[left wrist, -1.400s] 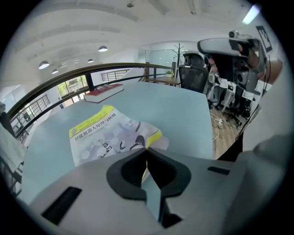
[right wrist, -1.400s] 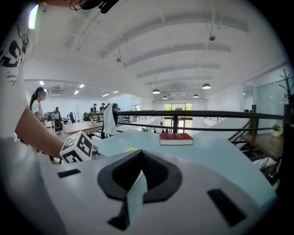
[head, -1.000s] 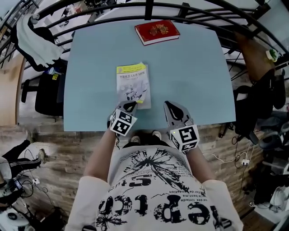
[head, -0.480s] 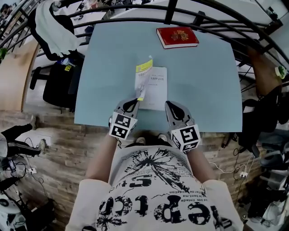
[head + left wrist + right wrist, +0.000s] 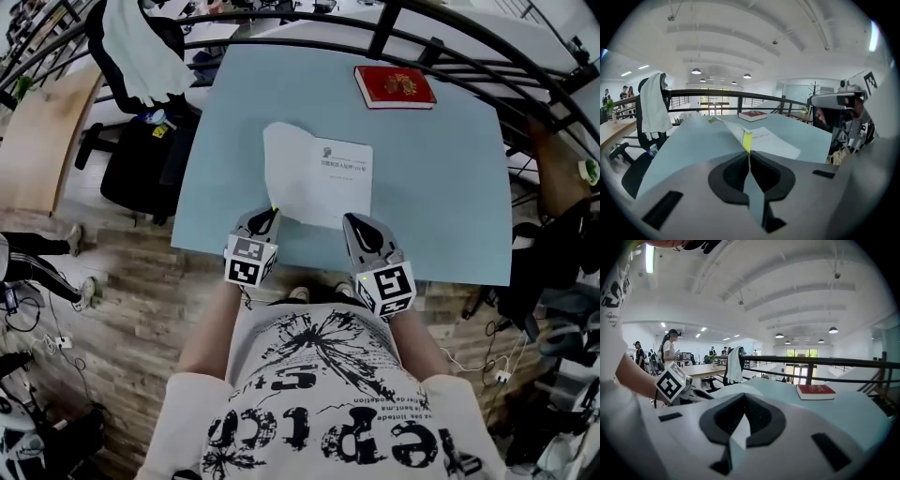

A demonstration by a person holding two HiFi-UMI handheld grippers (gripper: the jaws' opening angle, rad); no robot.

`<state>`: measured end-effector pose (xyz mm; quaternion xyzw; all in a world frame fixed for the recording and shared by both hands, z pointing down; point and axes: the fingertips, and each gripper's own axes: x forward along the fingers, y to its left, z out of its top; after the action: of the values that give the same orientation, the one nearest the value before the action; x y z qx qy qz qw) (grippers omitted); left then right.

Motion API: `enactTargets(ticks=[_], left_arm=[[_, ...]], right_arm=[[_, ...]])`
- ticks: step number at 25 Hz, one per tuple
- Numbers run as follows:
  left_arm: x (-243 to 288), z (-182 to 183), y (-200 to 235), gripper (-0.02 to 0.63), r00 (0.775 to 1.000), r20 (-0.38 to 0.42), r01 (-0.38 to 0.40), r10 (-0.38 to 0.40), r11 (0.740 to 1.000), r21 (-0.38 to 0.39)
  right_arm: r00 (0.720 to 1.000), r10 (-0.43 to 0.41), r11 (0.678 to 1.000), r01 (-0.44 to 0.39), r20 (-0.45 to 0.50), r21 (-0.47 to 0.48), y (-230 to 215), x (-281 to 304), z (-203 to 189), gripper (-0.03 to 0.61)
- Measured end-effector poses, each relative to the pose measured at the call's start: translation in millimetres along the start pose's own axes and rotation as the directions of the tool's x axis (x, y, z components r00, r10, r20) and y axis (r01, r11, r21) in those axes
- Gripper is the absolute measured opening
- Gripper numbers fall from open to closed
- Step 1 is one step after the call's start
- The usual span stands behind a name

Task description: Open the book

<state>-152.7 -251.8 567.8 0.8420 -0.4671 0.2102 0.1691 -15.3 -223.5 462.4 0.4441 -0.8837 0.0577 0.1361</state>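
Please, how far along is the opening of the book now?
Done: the cover is turned leftward, the title page shows. In hand: the left claw pinches the cover's yellow corner, jaws just easing open. Left: release it fully and withdraw. The right claw is shut and empty.

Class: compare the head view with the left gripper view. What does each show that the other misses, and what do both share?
Only the head view: the person's printed T-shirt and the plank floor. Only the left gripper view: ceiling lamps and, close up, the left gripper shut on the book cover's yellow edge, its jaws just eased a touch. Both: the blue table, the open book's white page, the red book, the chair with a white garment, the right gripper.
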Motion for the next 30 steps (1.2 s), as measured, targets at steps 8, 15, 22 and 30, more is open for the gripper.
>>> enactTargets(ticks=[8, 15, 22, 30], left_arm=[[8.2, -49.2, 43.2, 0.043, 0.993, -0.099, -0.074, 0.059, 0.984, -0.164], [22.5, -82.8, 53.4, 0.06, 0.972, -0.22, -0.136, 0.08, 0.958, -0.252], [32.2, -103.5, 59.3, 0.071, 0.948, -0.306, -0.181, 0.092, 0.944, -0.276], [25.6, -103.0, 57.6, 0.135, 0.953, -0.286, -0.172, 0.095, 0.951, -0.257]], right_arm=[[1.0, 0.018, 1.0, -0.018, -0.015, -0.018, 27.2, 7.0, -4.5, 0.011], [1.0, -0.003, 1.0, 0.003, -0.03, -0.002, 31.9, 1.7, -10.7, 0.011], [1.0, -0.009, 1.0, 0.008, -0.017, -0.013, 45.4, 2.0, -10.4, 0.011], [0.999, -0.021, 1.0, 0.021, -0.035, -0.011, 47.5, -2.0, -16.7, 0.011]])
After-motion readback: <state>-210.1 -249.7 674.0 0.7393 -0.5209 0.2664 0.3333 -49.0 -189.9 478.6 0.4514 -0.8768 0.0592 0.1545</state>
